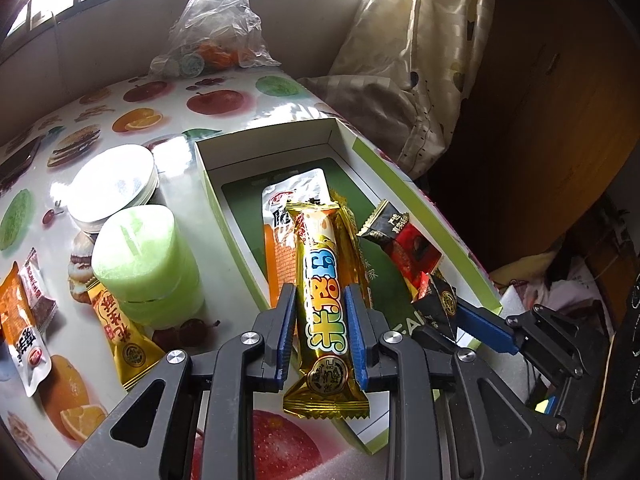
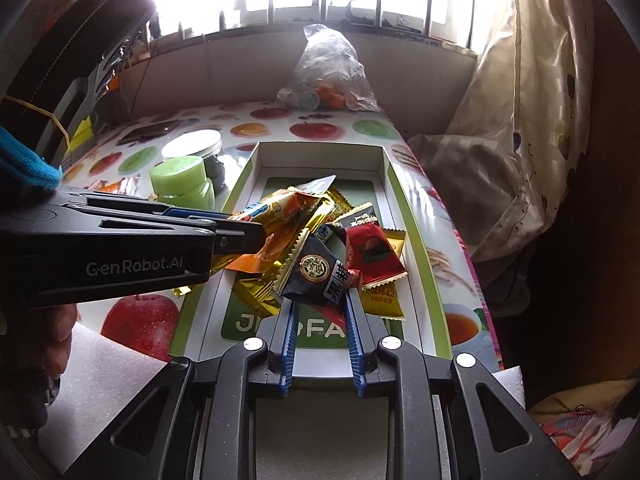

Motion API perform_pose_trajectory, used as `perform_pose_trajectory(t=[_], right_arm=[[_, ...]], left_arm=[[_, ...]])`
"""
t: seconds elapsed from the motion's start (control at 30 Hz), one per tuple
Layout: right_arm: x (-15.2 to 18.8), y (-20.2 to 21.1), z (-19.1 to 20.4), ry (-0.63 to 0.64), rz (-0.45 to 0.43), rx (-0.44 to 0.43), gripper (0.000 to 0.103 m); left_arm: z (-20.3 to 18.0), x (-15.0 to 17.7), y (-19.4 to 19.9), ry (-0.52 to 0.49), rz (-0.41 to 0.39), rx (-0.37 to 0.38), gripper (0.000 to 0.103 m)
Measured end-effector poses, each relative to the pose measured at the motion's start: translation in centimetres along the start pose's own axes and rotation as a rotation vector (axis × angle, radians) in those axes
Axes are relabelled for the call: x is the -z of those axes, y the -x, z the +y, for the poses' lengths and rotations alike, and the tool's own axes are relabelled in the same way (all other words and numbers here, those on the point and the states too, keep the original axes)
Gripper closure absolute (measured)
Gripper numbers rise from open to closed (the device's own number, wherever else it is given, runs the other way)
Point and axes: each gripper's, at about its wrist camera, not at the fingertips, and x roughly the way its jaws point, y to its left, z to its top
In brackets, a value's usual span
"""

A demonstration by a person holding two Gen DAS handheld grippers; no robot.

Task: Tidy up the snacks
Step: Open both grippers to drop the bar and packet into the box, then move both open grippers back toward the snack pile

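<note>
My left gripper (image 1: 320,292) is shut on a long gold snack bar (image 1: 326,304), held over the near end of the open white and green box (image 1: 280,142). From the right wrist view the left gripper (image 2: 240,236) reaches in from the left with the gold bar (image 2: 280,216). My right gripper (image 2: 320,300) is shut on a small black snack packet (image 2: 316,276) above the box (image 2: 396,200). In the left wrist view the right gripper (image 1: 464,312) holds that black packet (image 1: 440,300) at the box's right side. Several packets lie in the box, among them a red one (image 2: 372,252).
A green tub (image 1: 144,264) and a silver-lidded jar (image 1: 112,184) stand left of the box. Loose packets (image 1: 24,312) lie on the fruit-print tablecloth (image 1: 216,100). A plastic bag (image 1: 216,28) sits at the far edge. A curtain (image 1: 420,60) hangs on the right.
</note>
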Motion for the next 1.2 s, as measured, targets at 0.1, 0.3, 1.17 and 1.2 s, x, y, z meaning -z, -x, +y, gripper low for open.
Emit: perform_pose_trajectory(t=[0.1,0.3,1.17,1.2], right_arm=[[0.0,-0.1,-0.1,-0.015,0.008,-0.01,0.079],[0.2,-0.2,-0.1,-0.025,0.014,-0.021,0.074],[0.3,0.2,0.6,-0.069,0.031,-0.043,0.053],[0.3,0.3,0.7,-0.072,0.029,-0.041,0.053]], left_arm=[[-0.1,0.0,0.0,-0.005,0.002,0.002,0.075],[-0.2,0.0,0.1,-0.003,0.001,0.017,0.069],[0.5,0.2,2.5,0.021,-0.035,0.02,0.045],[0.6,0.2,2.7,0.019,-0.039,0.02,0.045]])
